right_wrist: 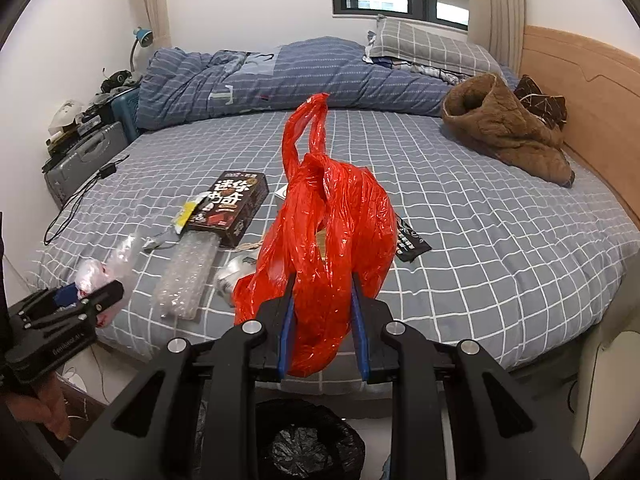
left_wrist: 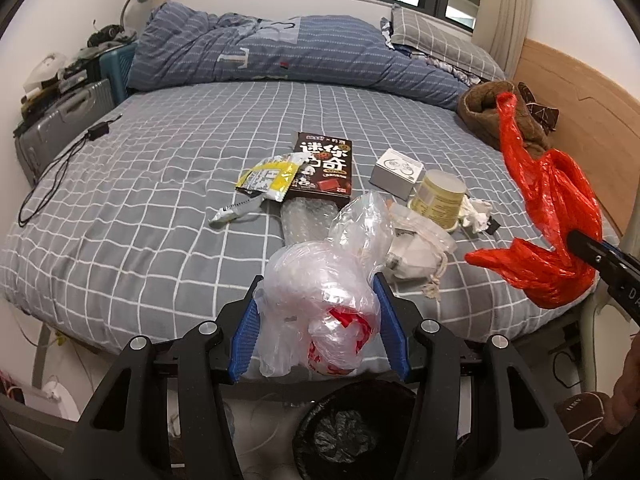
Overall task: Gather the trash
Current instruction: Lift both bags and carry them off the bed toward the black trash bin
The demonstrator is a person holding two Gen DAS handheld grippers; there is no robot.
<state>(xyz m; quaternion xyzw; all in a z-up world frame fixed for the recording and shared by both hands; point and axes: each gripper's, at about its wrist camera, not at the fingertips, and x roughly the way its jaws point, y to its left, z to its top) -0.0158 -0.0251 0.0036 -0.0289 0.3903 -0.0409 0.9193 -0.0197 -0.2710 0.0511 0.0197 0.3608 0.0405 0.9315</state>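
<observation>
My left gripper [left_wrist: 318, 280] is shut on a crumpled clear plastic bag [left_wrist: 320, 296] with red print, held above the bed's near edge. My right gripper [right_wrist: 323, 280] is shut on a red plastic bag [right_wrist: 328, 232], whose handles stick up; the red plastic bag [left_wrist: 548, 208] also hangs at the right of the left wrist view. A bin with a black liner [left_wrist: 352, 428] stands on the floor below both grippers, and the bin [right_wrist: 308, 440] also shows low in the right wrist view. On the bed lie a dark snack box [left_wrist: 326, 168], a yellow wrapper [left_wrist: 268, 176], bubble wrap [right_wrist: 184, 276] and a yellowish jar [left_wrist: 438, 198].
The grey checked bed [left_wrist: 140, 200] carries a white box [left_wrist: 396, 174], crumpled tissue [left_wrist: 476, 214], a black sachet [right_wrist: 410, 240], a brown fleece garment [right_wrist: 504, 132], a folded blue duvet [left_wrist: 256, 52] and a black cable [left_wrist: 52, 176]. Suitcases [left_wrist: 60, 120] stand left; a wooden headboard [right_wrist: 592, 112] runs right.
</observation>
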